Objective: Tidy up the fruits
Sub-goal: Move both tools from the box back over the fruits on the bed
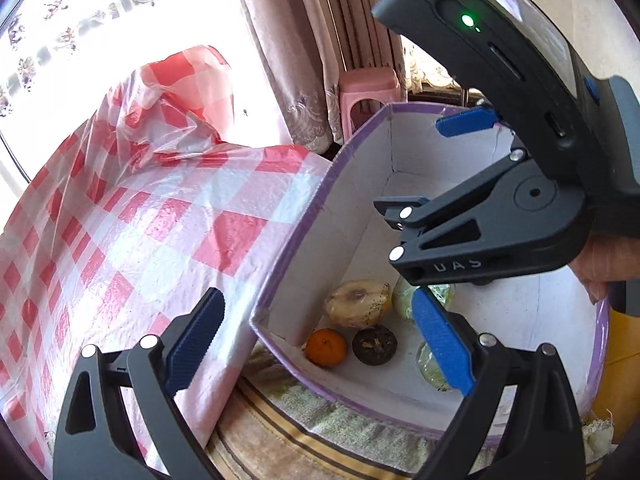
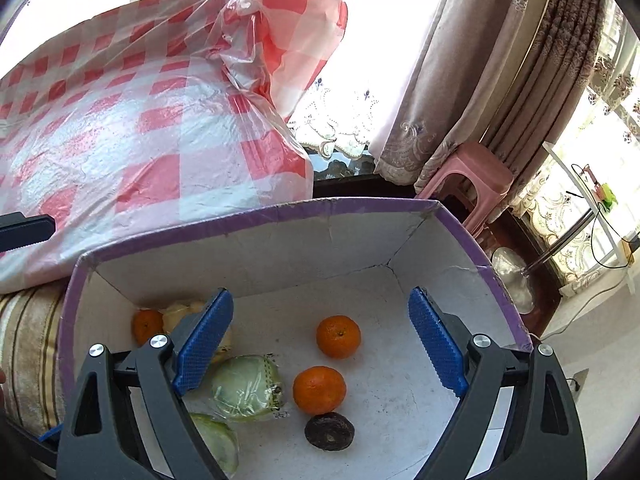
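A purple-rimmed white box (image 2: 280, 216) holds the fruit. In the right wrist view it contains three oranges (image 2: 319, 390), a dark round fruit (image 2: 329, 431), a wrapped green fruit (image 2: 248, 390) and a wrapped yellowish fruit (image 2: 180, 314). My right gripper (image 2: 320, 340) is open and empty, hovering over the box. In the left wrist view my left gripper (image 1: 320, 340) is open and empty, straddling the box's near wall (image 1: 288, 240); an orange (image 1: 326, 347), the dark fruit (image 1: 375, 345) and the yellowish fruit (image 1: 358, 304) lie inside. The right gripper (image 1: 472, 160) hangs open above the box.
A red-and-white checked plastic sheet (image 2: 140, 120) covers a mound left of the box. A striped cloth (image 1: 280, 440) lies under the box. A pink stool (image 2: 468, 180) and curtains (image 2: 480, 60) stand behind.
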{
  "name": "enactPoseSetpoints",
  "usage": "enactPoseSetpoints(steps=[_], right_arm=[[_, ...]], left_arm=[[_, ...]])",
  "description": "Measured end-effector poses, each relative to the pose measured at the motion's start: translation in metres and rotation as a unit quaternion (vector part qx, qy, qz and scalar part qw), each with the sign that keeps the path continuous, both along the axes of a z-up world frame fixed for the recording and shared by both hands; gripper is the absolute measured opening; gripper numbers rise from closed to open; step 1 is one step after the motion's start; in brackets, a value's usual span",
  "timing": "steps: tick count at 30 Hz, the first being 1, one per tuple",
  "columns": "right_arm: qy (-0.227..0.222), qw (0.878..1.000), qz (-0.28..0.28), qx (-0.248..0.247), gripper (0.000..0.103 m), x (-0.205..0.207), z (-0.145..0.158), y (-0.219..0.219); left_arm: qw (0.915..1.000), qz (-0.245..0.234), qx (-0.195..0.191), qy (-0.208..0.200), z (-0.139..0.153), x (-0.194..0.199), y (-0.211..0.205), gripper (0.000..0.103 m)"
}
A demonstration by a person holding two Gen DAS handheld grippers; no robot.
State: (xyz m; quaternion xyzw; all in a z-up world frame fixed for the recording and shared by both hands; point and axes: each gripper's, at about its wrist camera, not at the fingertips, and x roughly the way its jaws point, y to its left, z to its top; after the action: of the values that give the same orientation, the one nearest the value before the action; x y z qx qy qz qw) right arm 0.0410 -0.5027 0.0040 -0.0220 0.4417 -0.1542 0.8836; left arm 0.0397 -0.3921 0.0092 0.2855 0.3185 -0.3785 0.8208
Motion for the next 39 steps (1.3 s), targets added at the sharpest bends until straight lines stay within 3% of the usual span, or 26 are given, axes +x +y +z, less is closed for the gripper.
enactPoseSetpoints(steps=[10,14,19,26,30,37,39], right_arm=[[-0.058,0.997,0.018,0.047,0.087,0.001,0.023,0.035],[-0.073,0.994,0.045,0.071,0.087,0.005,0.029,0.066],[-0.078,0.990,0.078,0.092,0.087,0.015,0.028,0.105],[-0.072,0.982,0.125,0.119,0.087,0.028,0.021,0.159],[-0.063,0.978,0.156,0.123,0.087,0.036,0.017,0.190],[-0.064,0.973,0.186,0.120,0.087,0.046,0.020,0.224],[-0.062,0.971,0.195,0.123,0.088,0.048,0.020,0.232]], left_arm=[[0.9938,0.076,-0.081,-0.008,0.028,0.024,0.063,0.095],[0.9861,0.120,-0.114,-0.007,0.038,0.040,0.099,0.095],[0.9702,0.185,-0.156,-0.012,0.048,0.061,0.149,0.095],[0.9457,0.263,-0.191,-0.009,0.054,0.085,0.216,0.095],[0.9258,0.312,-0.214,0.001,0.052,0.099,0.258,0.095],[0.8794,0.389,-0.271,0.043,0.042,0.119,0.336,0.094],[0.8643,0.405,-0.292,0.061,0.036,0.124,0.357,0.087]])
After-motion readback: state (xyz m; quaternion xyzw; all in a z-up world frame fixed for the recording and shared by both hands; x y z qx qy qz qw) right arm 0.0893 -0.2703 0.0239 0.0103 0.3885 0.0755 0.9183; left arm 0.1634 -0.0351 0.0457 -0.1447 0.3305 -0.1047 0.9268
